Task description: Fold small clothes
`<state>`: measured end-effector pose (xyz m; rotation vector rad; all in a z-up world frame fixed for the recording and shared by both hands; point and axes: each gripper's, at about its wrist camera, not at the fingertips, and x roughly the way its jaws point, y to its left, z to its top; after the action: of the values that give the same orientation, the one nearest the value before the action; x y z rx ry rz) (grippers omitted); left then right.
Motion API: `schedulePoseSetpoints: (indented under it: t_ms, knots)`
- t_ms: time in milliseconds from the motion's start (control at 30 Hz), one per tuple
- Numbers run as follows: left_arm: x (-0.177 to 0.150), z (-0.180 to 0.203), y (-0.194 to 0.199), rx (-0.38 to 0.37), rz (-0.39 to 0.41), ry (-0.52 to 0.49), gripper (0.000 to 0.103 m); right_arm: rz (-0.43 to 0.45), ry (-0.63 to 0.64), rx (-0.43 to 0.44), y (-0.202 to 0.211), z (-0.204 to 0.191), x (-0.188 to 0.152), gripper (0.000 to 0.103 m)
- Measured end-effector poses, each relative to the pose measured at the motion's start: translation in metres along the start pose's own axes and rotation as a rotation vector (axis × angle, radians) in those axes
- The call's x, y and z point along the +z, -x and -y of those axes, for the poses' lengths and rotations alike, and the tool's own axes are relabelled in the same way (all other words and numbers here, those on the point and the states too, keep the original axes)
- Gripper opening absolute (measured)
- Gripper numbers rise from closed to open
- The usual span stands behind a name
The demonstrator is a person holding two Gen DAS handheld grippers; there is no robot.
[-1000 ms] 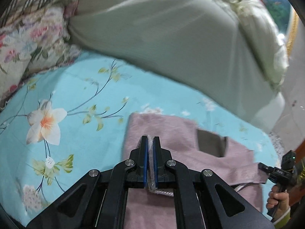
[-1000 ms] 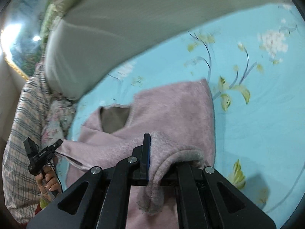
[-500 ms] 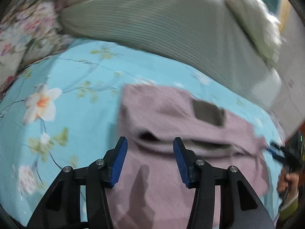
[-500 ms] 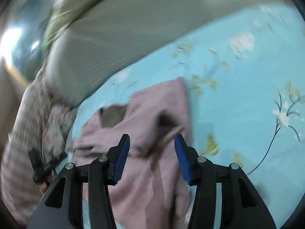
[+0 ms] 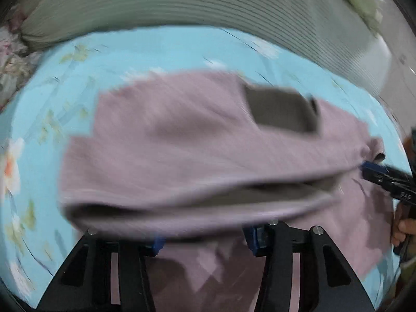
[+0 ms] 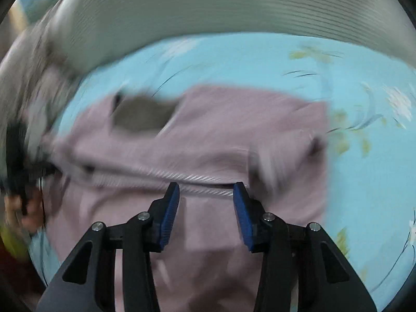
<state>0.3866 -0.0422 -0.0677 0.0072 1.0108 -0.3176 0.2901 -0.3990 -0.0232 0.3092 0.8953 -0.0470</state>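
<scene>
Bed sheet [image 6: 364, 156], turquoise floral: pink garment [image 5: 195, 143] lies folded mid-bed, below the grey pillow [image 5: 208, 5]. Your left hand-held gripper [image 5: 205, 239] and right hand-held gripper [image 6: 206, 210] are both closing, pads apart, over the garment, gripping nothing.

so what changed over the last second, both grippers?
Both let go: the left gripper and right gripper, shut on the pink garment a second ago, now stand apart and are closing again, pressing nothing visible. The folded-over top layer dropped flat. The garment stays on the blue floral sheet.
</scene>
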Motion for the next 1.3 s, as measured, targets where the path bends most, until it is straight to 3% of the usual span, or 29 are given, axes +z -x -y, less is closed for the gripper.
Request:
schedulePoseSetpoints:
  t_ms: [133, 300, 467, 600, 767, 933, 1100, 1300]
  knots:
    - [0.029, -0.038, -0.004, -0.009, 0.030, 0.157, 0.048, 0.089, -0.156, 0.018, 0.012, 0.033, 0.008, 0.044]
    - [0.028, -0.073, 0.015, -0.022, 0.094, 0.316, 0.052, 0.133, -0.159, 0.020, 0.039, 0.027, -0.015, 0.046]
    - [-0.007, -0.074, 0.048, -0.011, 0.138, 0.332, 0.056, 0.178, -0.131, 0.029, 0.056, 0.012, -0.016, 0.051]
    - [-0.048, -0.067, 0.082, -0.072, 0.143, 0.337, 0.056, 0.163, -0.153, 0.073, 0.069, 0.005, -0.026, 0.051]
    - [-0.103, -0.046, 0.120, -0.153, 0.173, 0.342, 0.060, 0.128, -0.163, 0.170, 0.077, -0.014, -0.074, 0.055]
    - [-0.154, -0.018, 0.138, -0.241, 0.141, 0.331, 0.061, 0.090, -0.182, 0.232, 0.080, -0.026, -0.129, 0.055]
    - [-0.193, -0.005, 0.140, -0.285, 0.110, 0.343, 0.066, 0.078, -0.216, 0.271, 0.083, -0.031, -0.158, 0.055]
    - [-0.204, -0.023, 0.110, -0.312, 0.057, 0.492, 0.070, 0.082, -0.204, 0.285, 0.094, -0.038, -0.161, 0.055]
